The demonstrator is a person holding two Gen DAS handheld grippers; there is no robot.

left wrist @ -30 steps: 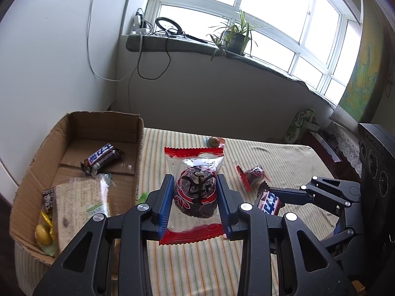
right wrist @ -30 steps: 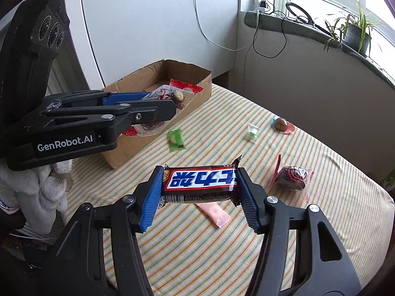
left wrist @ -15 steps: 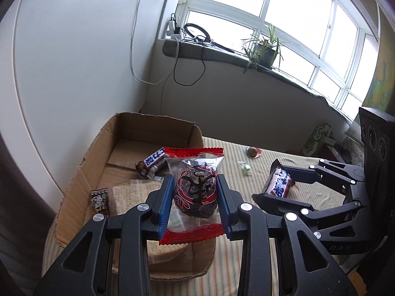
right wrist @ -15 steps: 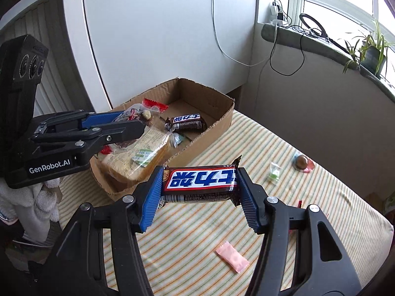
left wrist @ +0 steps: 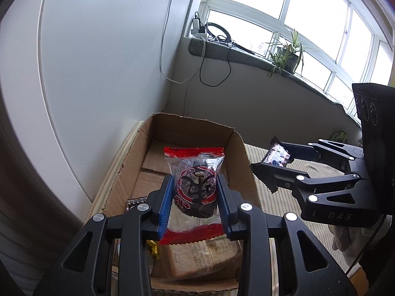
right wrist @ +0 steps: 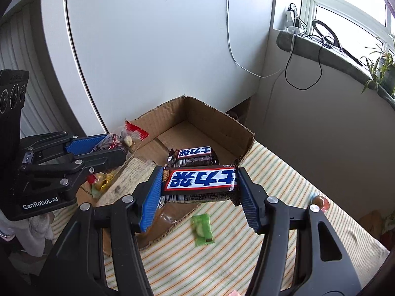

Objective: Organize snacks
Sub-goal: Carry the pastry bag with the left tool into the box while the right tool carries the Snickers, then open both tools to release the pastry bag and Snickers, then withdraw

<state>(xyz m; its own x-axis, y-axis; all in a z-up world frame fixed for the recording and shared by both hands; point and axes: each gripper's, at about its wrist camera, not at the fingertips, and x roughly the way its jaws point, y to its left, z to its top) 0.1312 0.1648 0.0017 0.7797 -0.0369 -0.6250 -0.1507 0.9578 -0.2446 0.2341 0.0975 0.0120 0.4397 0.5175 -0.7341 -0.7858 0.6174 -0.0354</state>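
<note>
**A:** What have I got in each hand?

**B:** My left gripper [left wrist: 194, 203] has its jaws closed on the clear-wrapped dark pastry [left wrist: 195, 193], low in the frame's centre, above the cardboard box [left wrist: 244, 157]. My right gripper [right wrist: 198, 192] has its jaws closed on the ends of a chocolate bar [right wrist: 200, 181], at the frame's centre, over the box's near edge.

**A:** How will they handle?

**B:** Both look light, I'd say. The pastry is likely soft and crushable, and its film slippery, so I grip across the round body, not the red crimped ends. The bar seems firmer; holding it endwise may buckle the wrapper, so I squeeze gently.

**A:** Anything I can't make out?

**B:** The box's near part is hidden behind my left gripper. A second chocolate bar [right wrist: 193, 156] lies inside, beside a paper-wrapped packet [right wrist: 128, 182] and a yellow sweet [left wrist: 151, 249] that are partly covered. On the striped surface [right wrist: 271, 185] lies a green candy [right wrist: 203, 229]; a round sweet [right wrist: 319, 201] at the right edge is blurred.
</note>
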